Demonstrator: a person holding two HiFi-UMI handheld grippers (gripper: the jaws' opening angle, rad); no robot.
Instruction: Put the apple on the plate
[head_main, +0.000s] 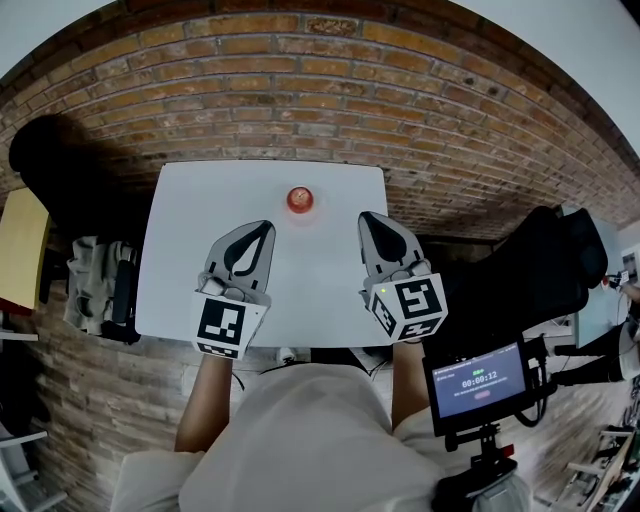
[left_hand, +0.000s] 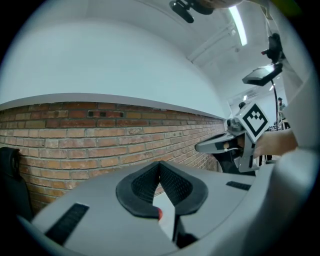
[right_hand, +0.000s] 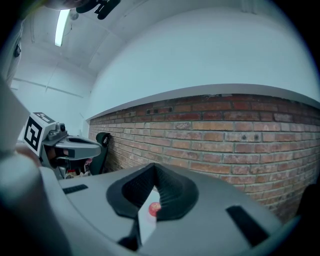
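Currently my left tongs (head_main: 266, 228) and right tongs (head_main: 366, 217) are closed tip to tip, holding nothing. Risk: unopened, they could knock the apple (head_main: 300, 199) rolling off the worktop (head_main: 180, 250).

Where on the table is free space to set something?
Bare: the far corners of the white square table, left and right of the small red apple. Crowded: the near half, taken by the left tongs and right tongs.
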